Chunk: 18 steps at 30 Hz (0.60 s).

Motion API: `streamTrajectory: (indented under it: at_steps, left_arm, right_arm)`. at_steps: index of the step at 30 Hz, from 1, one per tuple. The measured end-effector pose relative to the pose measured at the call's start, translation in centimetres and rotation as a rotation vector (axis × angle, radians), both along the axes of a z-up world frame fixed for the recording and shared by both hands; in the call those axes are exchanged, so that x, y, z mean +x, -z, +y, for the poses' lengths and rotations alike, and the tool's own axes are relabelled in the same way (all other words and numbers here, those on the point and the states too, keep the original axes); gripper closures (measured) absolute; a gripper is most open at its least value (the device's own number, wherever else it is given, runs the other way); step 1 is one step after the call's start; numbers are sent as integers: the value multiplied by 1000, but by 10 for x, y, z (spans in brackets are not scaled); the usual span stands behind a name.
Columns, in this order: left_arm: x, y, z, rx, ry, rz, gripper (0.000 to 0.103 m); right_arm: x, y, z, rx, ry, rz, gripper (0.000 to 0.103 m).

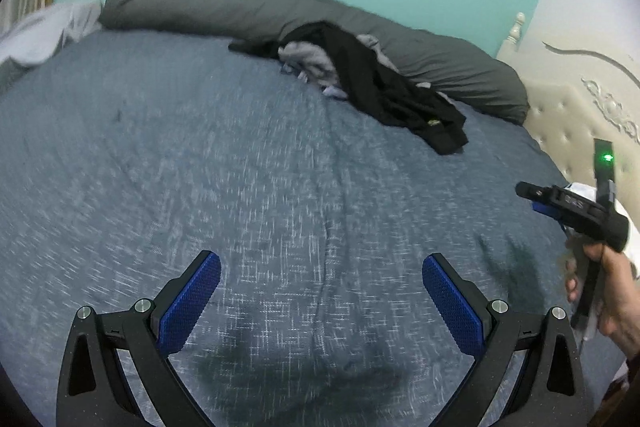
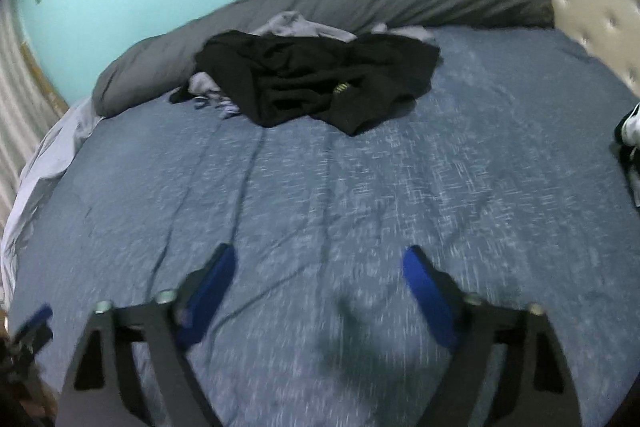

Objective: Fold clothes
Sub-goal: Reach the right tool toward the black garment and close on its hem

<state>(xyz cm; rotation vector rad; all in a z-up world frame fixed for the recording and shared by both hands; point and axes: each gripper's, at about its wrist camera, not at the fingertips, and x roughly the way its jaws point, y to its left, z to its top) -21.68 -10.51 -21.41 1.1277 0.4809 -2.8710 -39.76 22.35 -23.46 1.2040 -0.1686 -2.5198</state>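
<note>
Both views look across a bed (image 1: 200, 155) covered in a mottled blue spread. The clothes to be folded lie in one heap at the far side, against a long grey pillow (image 1: 224, 7): a black garment (image 2: 312, 79) sprawls over the top, with a pale grey garment (image 2: 288, 23) showing from beneath and behind it. Neither tool touches the heap; bare spread lies between.

The left tool (image 1: 321, 275) stands wide, nothing between its blue pads (image 1: 192, 303). The right tool (image 2: 320, 267) also stands open and empty over the spread; it appears again at the right edge of the left view, carried in a hand (image 1: 616, 291). Both views are smeared by motion, so fine detail of the cloth is uncertain.

Judged stage: approach, no garment yet taken.

Risks from here:
- The two garments overlap, so a pinch on the black cloth may catch the grey one as well and drag both out together.
- The black garment is crumpled and its hems and corners cannot be made out; a grip on a mid-fold would lift it bunched, not spread.
- A low pinch may gather the spread with the garment.
- A dark and white item (image 2: 630, 131) lies at the right edge of the bed, what it is unclear; a wide sweep could disturb it.
</note>
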Motion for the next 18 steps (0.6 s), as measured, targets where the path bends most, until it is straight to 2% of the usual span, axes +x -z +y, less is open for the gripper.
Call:
streamTrajectory:
  at_steps: [2, 6, 7, 8, 14, 18]
  left_arm:
    - [-3, 9, -7, 8, -18, -5, 0]
    - [-8, 20, -17, 22, -48, -10, 0]
    - [-10, 22, -18, 26, -49, -10, 0]
    - [-11, 22, -18, 28, -47, -7, 0]
    - [-13, 25, -21, 36, -42, -7, 0]
    - [-12, 26, -22, 43, -39, -1, 0]
  right_arm:
    - [-20, 11, 2, -7, 21, -17, 40]
    - [-57, 26, -4, -11, 13, -32, 50]
    - [-65, 28, -6, -15, 11, -33, 58]
    - [-75, 29, -8, -31, 13, -29, 61]
    - [-127, 39, -11, -111, 67, -37, 61]
    - [-159, 52, -19, -105, 105, -53, 59]
